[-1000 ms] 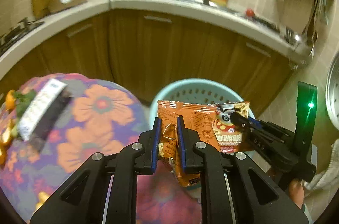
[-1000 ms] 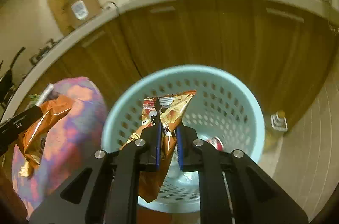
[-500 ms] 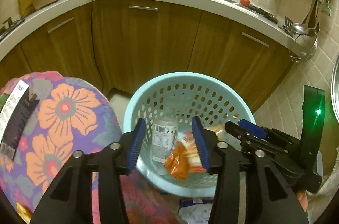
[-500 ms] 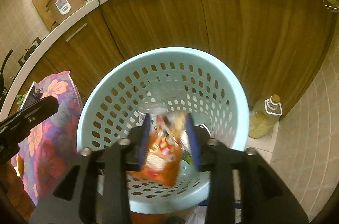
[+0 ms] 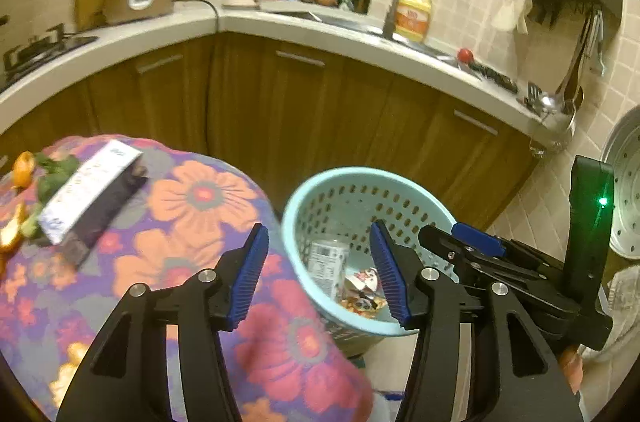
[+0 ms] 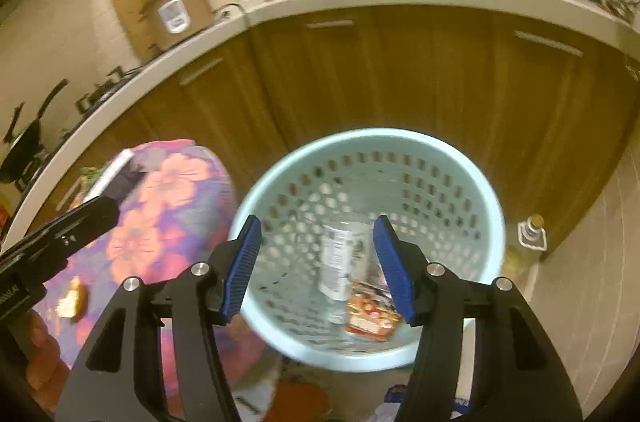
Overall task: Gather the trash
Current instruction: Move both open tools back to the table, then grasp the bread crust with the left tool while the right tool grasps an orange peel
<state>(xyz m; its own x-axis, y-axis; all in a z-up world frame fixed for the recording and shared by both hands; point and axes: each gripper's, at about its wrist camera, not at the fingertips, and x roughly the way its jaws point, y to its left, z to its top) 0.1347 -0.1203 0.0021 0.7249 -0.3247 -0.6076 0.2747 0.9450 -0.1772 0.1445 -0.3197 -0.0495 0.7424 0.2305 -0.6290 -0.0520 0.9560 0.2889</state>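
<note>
Both your left gripper [image 5: 318,272] and right gripper [image 6: 318,262] hang with jaws apart, empty. Snack wrappers [image 6: 370,316] lie in the perforated pale-blue plastic basket [image 5: 316,186]. The white-and-black carton [image 5: 90,192] and orange peels [image 5: 22,166] wait at ten o'clock on the floral tablecloth [image 5: 192,198]; a hasty reach could snag the cloth.

Wrappers [image 6: 370,314] lie in the basket [image 6: 496,222] (right of table [image 5: 192,222]).

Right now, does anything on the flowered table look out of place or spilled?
Yes: orange peels and green scraps lie loose beside a long box on the flowered cloth, not in the basket.
</note>
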